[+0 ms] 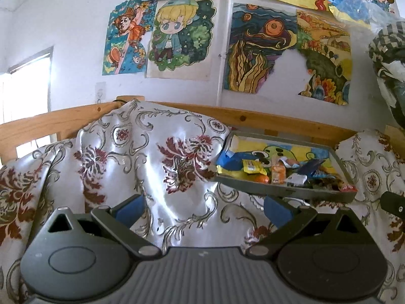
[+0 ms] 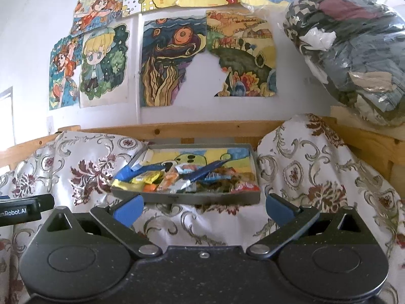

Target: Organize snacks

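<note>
Right wrist view: the colourful wrapped snacks (image 2: 177, 179) lie heaped in the shallow grey tray (image 2: 192, 198); both the right gripper (image 2: 202, 209) and left gripper (image 1: 202, 209) gape, holding nothing.

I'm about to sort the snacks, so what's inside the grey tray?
The grey tray holds a pile of snack packets heaped toward its near edge, over a colourful drawing lining the bottom. The packets cover part of the drawing.

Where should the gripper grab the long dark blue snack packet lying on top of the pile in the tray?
Probably its raised far end: the long dark blue foil packet slants up over the other snacks in the grey metal tray, so come from above, pinching across its narrow width.
</note>
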